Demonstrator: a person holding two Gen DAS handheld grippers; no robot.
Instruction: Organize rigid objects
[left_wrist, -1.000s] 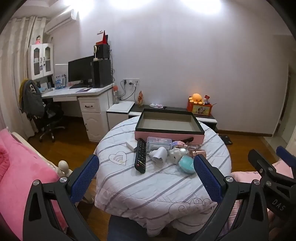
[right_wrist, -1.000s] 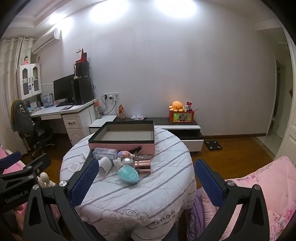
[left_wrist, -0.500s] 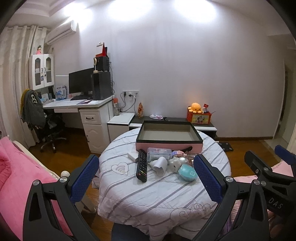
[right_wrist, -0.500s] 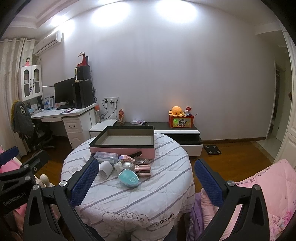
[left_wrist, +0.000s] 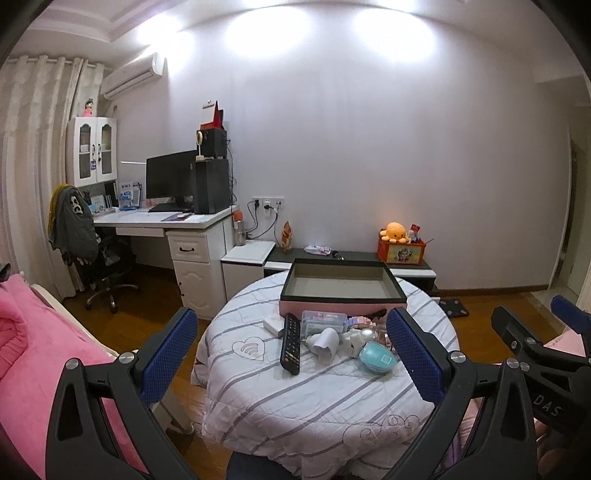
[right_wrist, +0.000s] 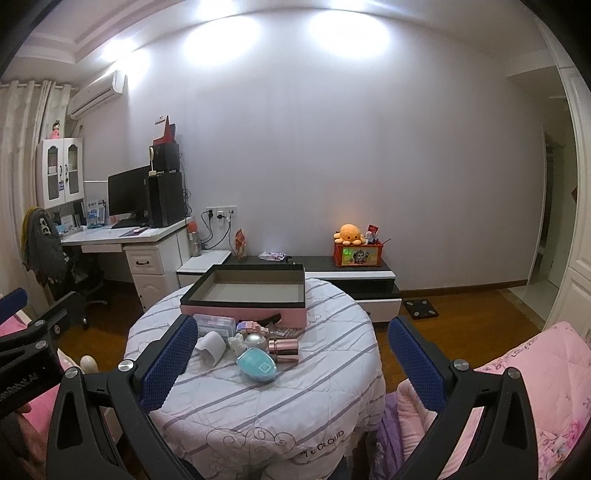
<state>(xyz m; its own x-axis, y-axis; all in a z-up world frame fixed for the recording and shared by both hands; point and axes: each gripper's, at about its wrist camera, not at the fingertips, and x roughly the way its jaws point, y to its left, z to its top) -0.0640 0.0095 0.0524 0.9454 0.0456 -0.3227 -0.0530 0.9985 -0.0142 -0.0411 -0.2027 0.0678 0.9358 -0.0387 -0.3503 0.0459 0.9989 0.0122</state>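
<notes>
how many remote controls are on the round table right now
1. The black remote control lies on the striped tablecloth, left of the white cup, in front of the pink box. Others may be hidden in the clutter.

Both wrist views face the table (left_wrist: 295, 398) — well back.

Remote (left_wrist: 290, 343) not visible in right wrist view, covered by left finger pad (right_wrist: 168, 363) of the right gripper. Rose-gold cylinder (right_wrist: 283, 346) mostly hidden in left wrist view behind the right finger pad (left_wrist: 415, 360) of the left gripper. Small cluster between clear plastic box (left_wrist: 324, 322) and teal case (left_wrist: 378, 357) too small and jumbled to identify; labels unreadable. Tray (left_wrist: 343, 286) front wall partly blocked by the pile; tray floor corner nearest camera hidden by its rim. Table (right_wrist: 258, 398) base hidden under quilt. Both grippers' handles cut off by bottom edge.
</notes>
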